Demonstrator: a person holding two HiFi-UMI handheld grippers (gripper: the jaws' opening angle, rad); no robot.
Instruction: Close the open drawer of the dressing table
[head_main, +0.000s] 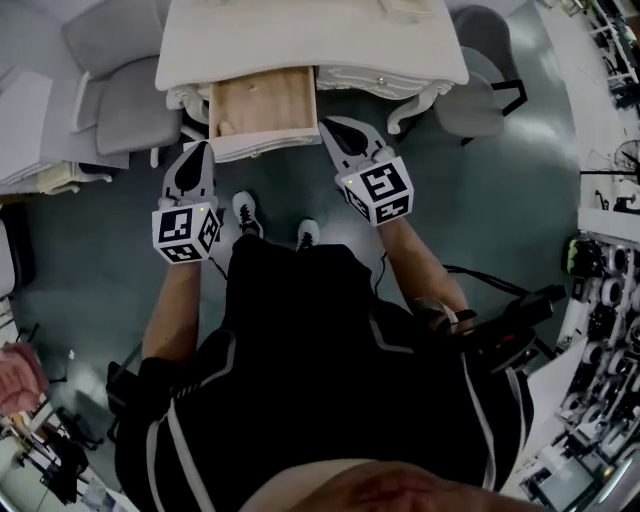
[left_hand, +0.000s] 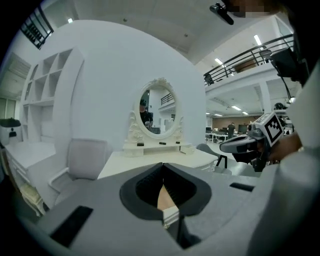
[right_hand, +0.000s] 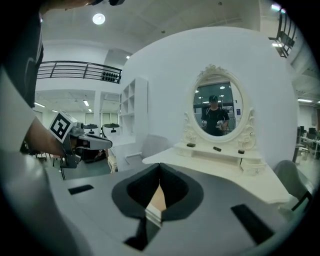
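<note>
Left gripper (head_main: 204, 150) and right gripper (head_main: 327, 127), jaws pressed together, sit at the drawer (head_main: 265, 104) front corners; push evenly, I'd say, so it slides straight.

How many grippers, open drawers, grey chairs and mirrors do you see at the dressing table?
Grippers: 2, the left gripper and the right gripper, both with jaws together
Drawers: 1, the open drawer
Grey chairs: 2, the left chair and the right chair
Mirrors: 1, the oval mirror
Total: 6
</note>
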